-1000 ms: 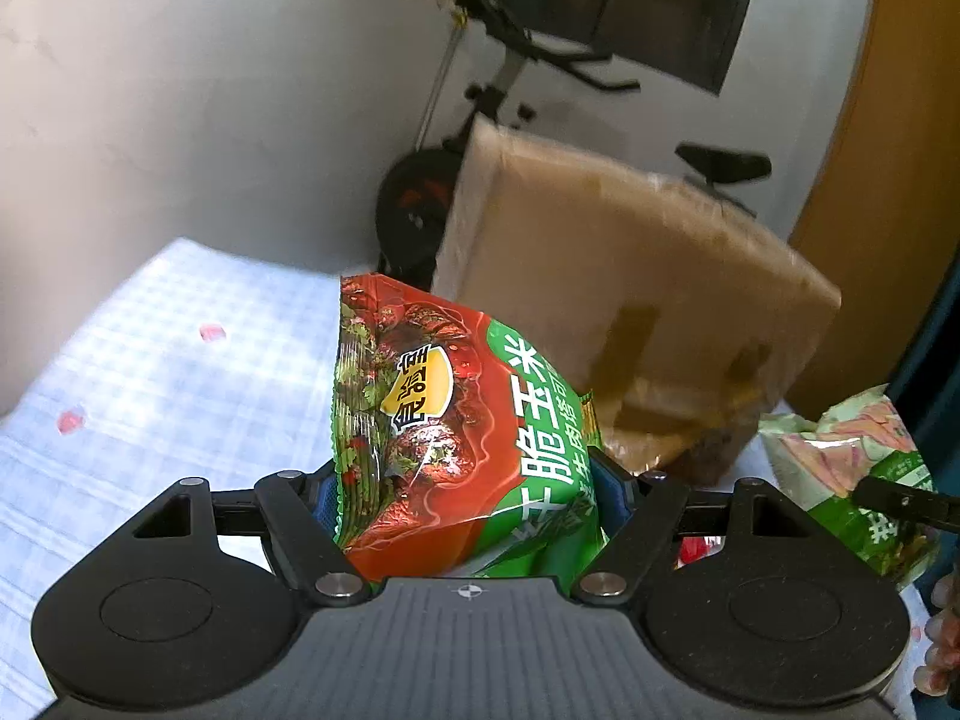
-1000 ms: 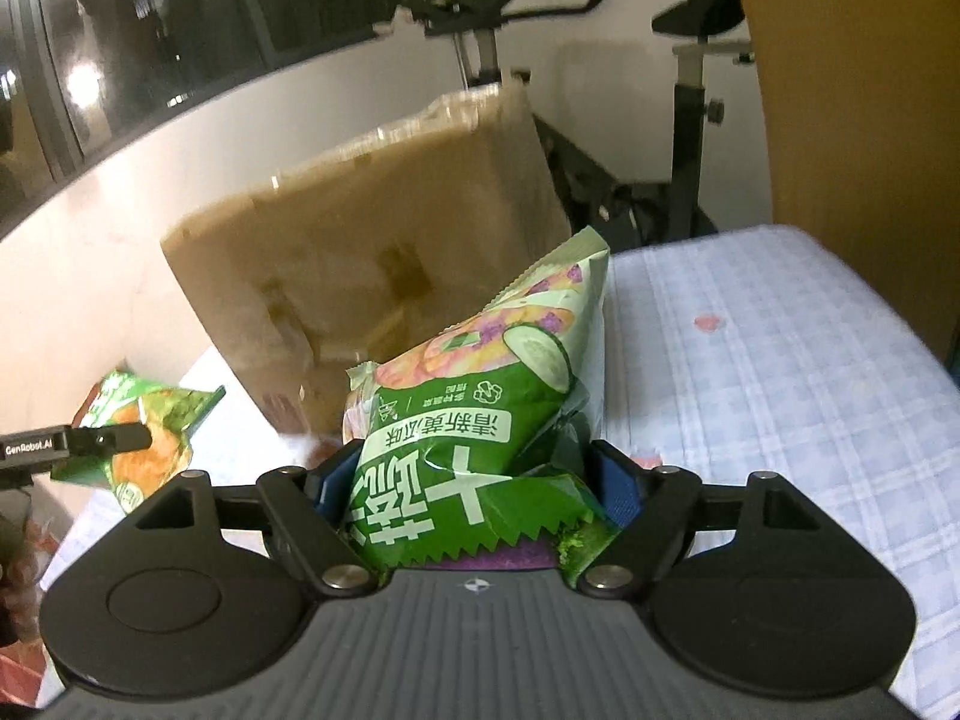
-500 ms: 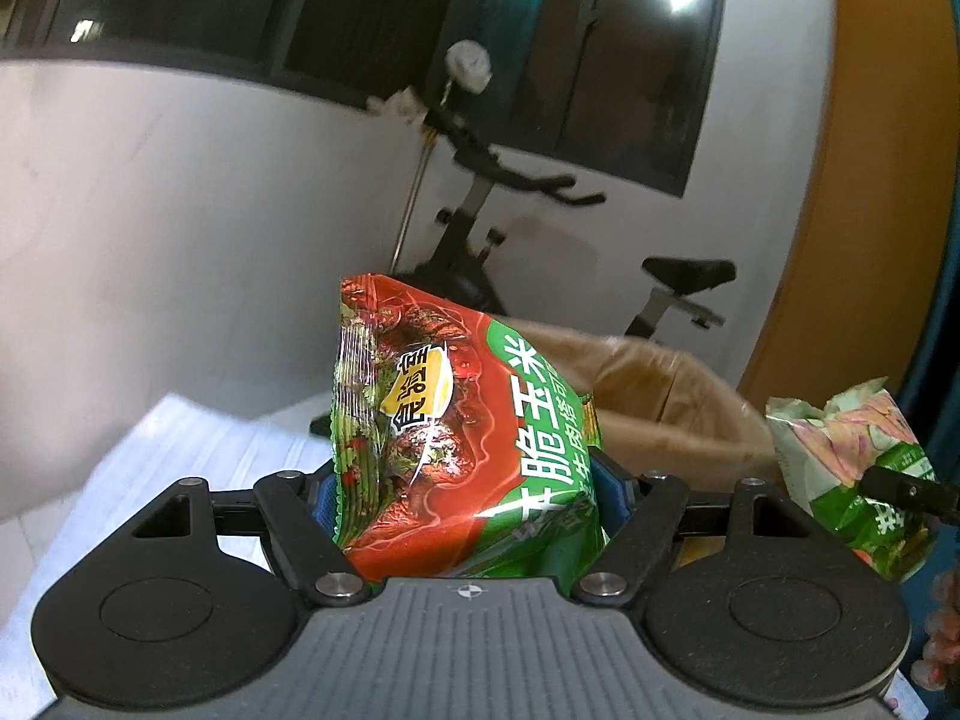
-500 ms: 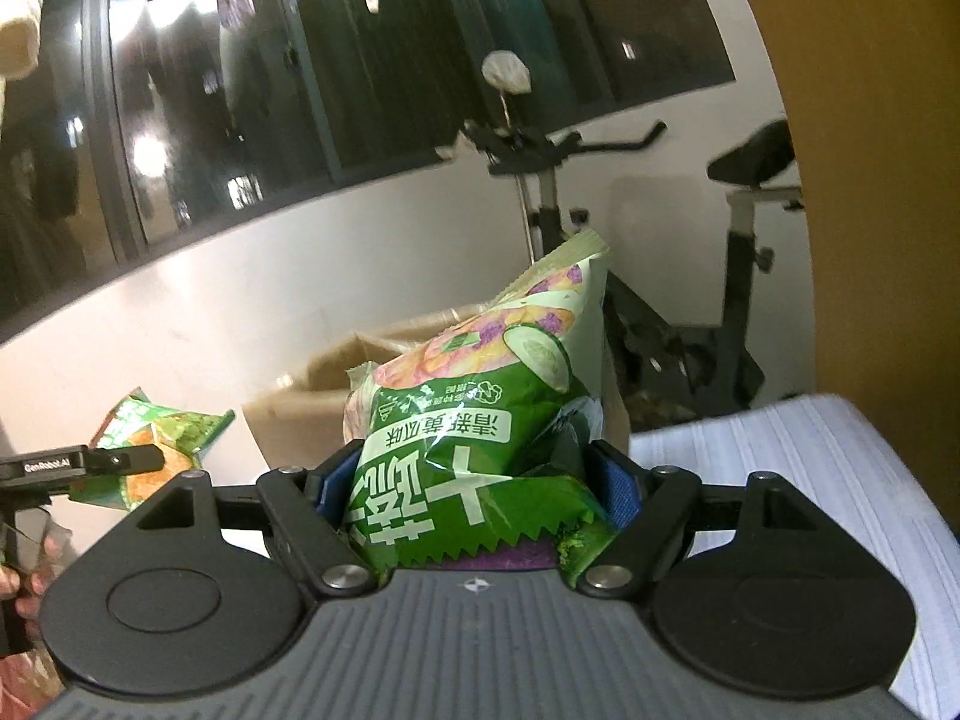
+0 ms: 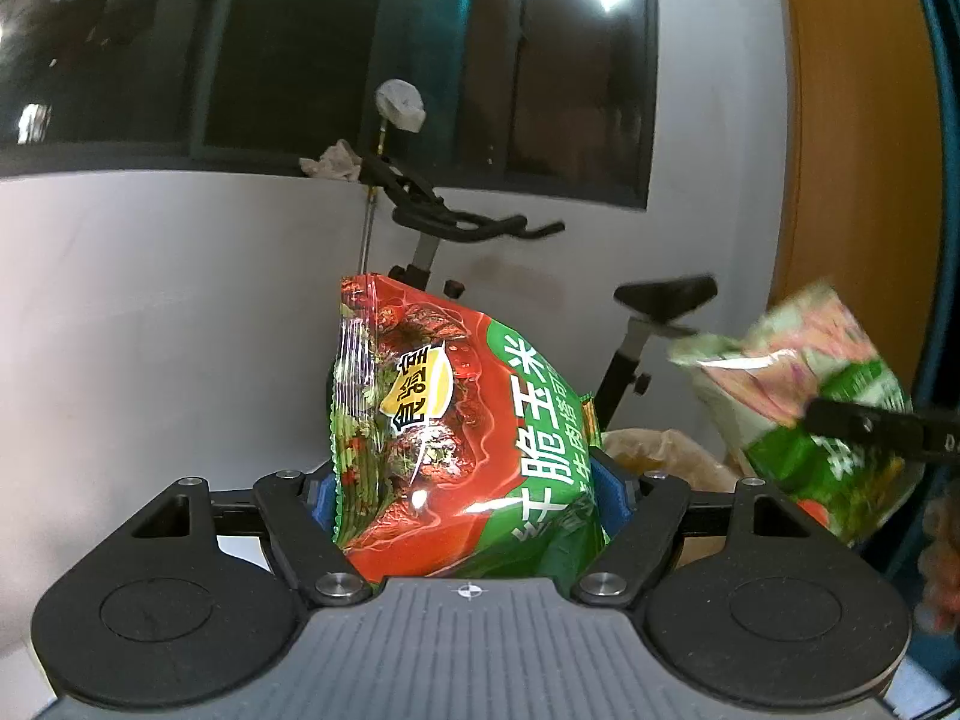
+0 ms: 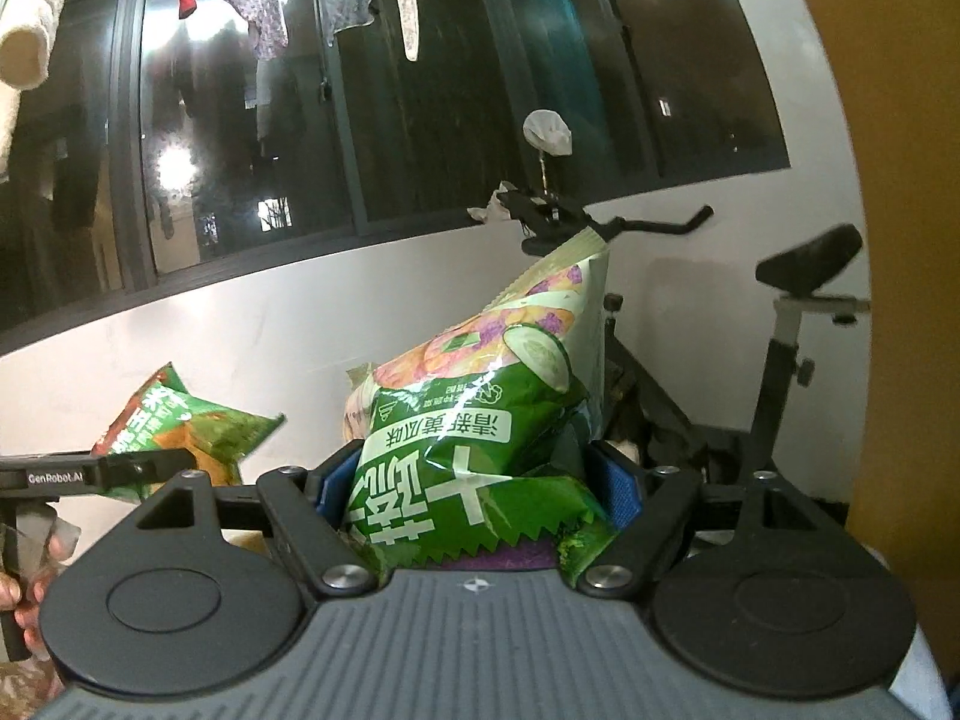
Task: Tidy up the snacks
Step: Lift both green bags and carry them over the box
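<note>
Pinching a red bag (image 5: 462, 438), the left gripper (image 5: 465, 489) is holding it in the air; the right gripper (image 6: 474, 492) is gripping a green bag (image 6: 480, 420) alongside. Either puffy, slick bag risks slipping from the pads.

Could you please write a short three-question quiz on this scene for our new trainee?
1. True or false: the left gripper is empty.
2. The pack clamped in the right gripper is mostly which colour? A. blue B. green C. yellow
3. What piece of fitness equipment stands against the wall behind both packs?

Key
1. False: its pads press on the red and green snack bag.
2. B: it holds the green snack pack, printed with a cucumber slice.
3. An exercise bike, with its handlebar and saddle showing.
</note>
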The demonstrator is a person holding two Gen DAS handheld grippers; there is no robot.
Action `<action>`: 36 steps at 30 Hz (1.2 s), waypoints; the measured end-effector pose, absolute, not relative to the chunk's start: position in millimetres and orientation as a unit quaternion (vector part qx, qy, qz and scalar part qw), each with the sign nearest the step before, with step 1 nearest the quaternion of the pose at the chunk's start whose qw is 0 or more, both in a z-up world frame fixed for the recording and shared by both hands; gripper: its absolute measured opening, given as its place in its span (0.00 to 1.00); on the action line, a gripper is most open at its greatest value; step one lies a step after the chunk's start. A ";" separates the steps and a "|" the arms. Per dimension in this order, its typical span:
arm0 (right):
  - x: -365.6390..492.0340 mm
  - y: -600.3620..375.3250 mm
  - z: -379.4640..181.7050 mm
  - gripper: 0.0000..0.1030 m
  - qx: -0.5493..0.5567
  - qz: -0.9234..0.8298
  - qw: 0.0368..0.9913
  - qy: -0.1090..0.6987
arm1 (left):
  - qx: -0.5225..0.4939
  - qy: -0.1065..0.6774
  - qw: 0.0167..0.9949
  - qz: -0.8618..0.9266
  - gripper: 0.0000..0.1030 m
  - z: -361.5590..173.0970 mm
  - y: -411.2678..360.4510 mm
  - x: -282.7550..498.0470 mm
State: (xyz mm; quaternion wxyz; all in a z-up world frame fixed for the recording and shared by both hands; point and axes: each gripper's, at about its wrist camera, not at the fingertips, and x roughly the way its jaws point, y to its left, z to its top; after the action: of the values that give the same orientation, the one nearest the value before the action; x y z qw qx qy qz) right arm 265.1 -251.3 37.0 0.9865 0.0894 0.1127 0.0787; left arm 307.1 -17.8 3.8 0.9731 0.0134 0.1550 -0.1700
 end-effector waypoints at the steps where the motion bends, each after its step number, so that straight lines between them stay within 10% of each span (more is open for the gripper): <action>1: 274.9 -248.5 38.1 0.77 0.077 0.076 0.988 0.113 | 0.027 0.159 0.972 -0.168 0.76 2.5 -27.2 317.4; 36: 375.6 -219.4 -32.4 0.86 -0.041 0.041 0.961 0.270 | 0.090 0.246 0.956 -0.134 0.91 -28.7 -38.2 378.1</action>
State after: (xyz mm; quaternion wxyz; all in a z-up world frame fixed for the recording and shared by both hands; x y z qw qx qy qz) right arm 375.6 -219.4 -32.4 0.9611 -0.0405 0.2701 0.0410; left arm 378.1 -38.2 -28.7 0.9558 0.0899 0.2459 -0.1337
